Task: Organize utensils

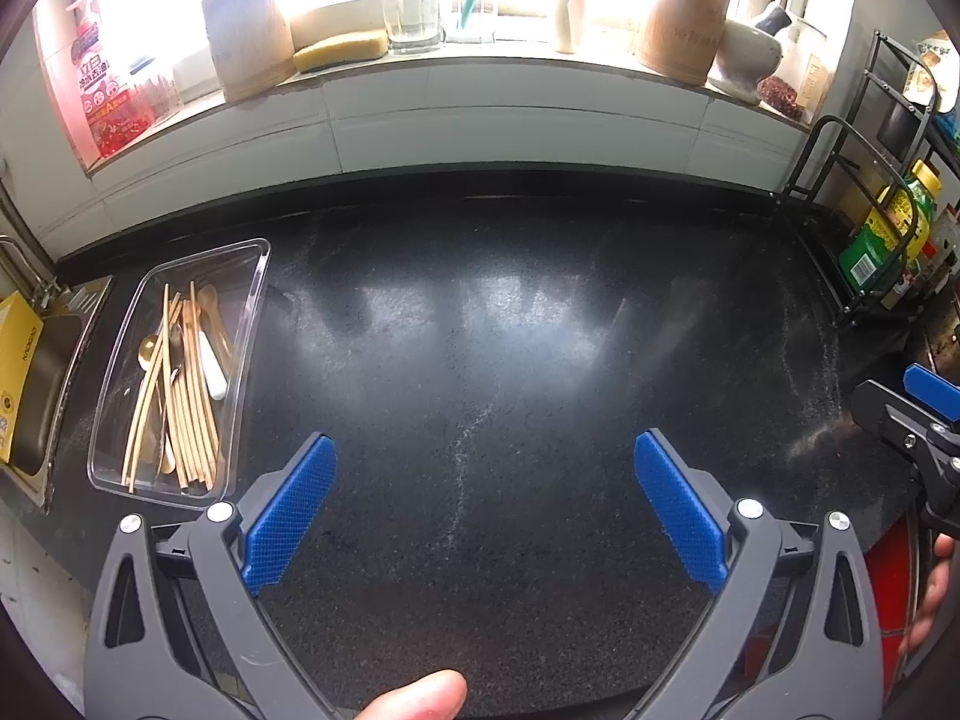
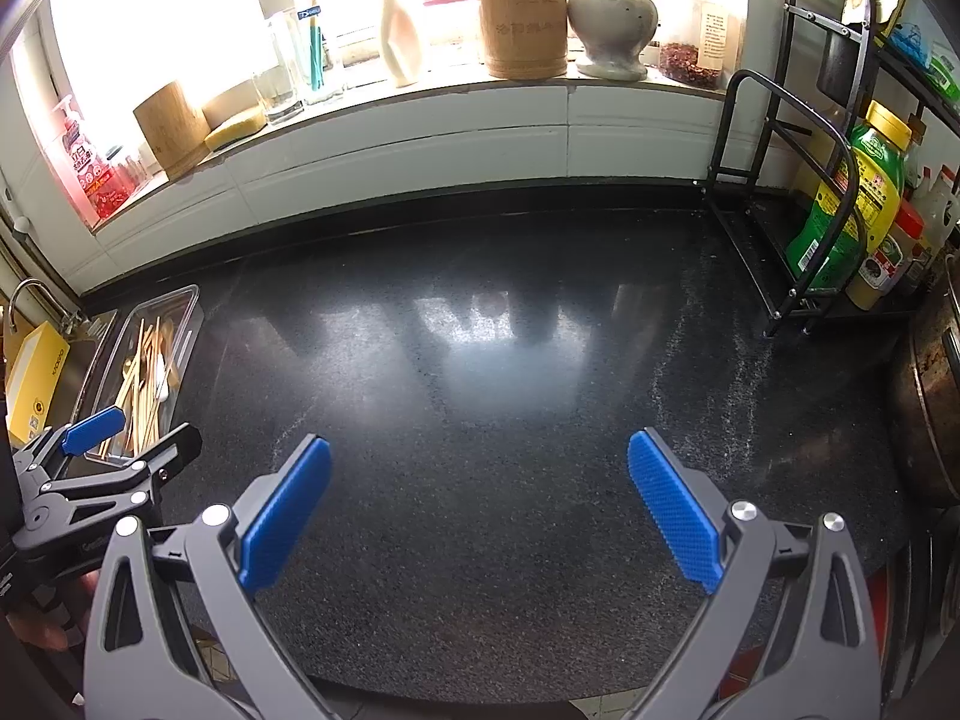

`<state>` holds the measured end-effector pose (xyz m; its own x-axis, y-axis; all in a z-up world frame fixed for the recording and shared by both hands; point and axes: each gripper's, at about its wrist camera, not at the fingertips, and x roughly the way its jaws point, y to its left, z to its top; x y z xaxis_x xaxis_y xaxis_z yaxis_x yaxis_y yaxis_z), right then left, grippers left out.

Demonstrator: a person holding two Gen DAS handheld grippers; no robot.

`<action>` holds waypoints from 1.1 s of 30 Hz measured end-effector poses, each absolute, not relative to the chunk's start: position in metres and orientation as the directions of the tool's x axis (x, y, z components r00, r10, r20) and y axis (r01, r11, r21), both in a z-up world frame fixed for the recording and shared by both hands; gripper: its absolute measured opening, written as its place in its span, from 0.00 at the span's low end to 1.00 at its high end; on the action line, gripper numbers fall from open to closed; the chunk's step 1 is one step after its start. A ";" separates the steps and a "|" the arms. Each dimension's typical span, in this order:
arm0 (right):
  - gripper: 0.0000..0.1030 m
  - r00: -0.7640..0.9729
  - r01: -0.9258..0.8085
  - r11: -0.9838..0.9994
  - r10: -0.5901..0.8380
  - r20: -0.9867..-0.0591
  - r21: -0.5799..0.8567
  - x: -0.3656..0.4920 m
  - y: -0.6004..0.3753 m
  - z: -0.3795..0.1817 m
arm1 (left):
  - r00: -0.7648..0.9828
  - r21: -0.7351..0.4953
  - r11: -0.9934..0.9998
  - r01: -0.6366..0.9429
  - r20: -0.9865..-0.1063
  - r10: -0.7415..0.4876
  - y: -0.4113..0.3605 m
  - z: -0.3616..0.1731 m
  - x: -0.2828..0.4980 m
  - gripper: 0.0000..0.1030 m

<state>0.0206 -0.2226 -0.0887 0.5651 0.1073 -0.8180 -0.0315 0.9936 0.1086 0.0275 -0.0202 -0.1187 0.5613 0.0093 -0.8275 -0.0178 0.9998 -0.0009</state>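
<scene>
A clear plastic tray (image 1: 252,276) lies on the black counter at the left, beside the sink. Inside it lie several wooden chopsticks (image 1: 186,414), a gold spoon (image 1: 147,351) and a white-handled utensil (image 1: 211,369). My left gripper (image 1: 483,510) hovers open over bare counter, to the right of the tray, with nothing between its blue pads. My right gripper (image 2: 480,510) is open too, also over bare counter and holding nothing. In the right wrist view the tray (image 2: 191,306) shows at far left, with the left gripper (image 2: 129,438) in front of it.
A black wire rack (image 2: 780,192) with bottles (image 2: 852,204) stands at the right. The windowsill holds bamboo holders (image 2: 521,18), a mortar (image 2: 612,24), glasses and a sponge (image 1: 341,50). A steel sink (image 1: 54,372) with a yellow box (image 1: 15,372) lies left of the tray. A dark pan (image 2: 927,402) is at far right.
</scene>
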 end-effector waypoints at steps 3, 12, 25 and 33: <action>0.93 0.565 -0.036 0.993 0.110 -0.818 0.109 0.020 -0.222 -0.089 | 0.554 -0.004 1.000 -0.023 -0.833 0.010 -0.018 -0.120 0.027 0.94; 0.93 0.563 -0.040 0.993 0.112 -0.819 0.108 0.021 -0.220 -0.088 | 0.554 0.002 1.000 -0.023 -0.833 0.014 -0.021 -0.120 0.028 0.94; 0.93 0.558 -0.048 0.993 0.115 -0.822 0.107 0.026 -0.216 -0.090 | 0.548 0.003 1.000 -0.019 -0.836 0.013 -0.021 -0.121 0.031 0.94; 0.93 0.554 -0.049 0.993 0.116 -0.824 0.107 0.031 -0.215 -0.092 | 0.544 0.004 1.000 -0.015 -0.839 0.012 -0.020 -0.123 0.035 0.94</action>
<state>0.0309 -0.2153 -0.0919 0.5538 0.1163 -0.8245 -0.0488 0.9930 0.1073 0.0351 -0.0204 -0.1227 0.5438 0.0120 -0.8391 -0.0154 0.9999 0.0044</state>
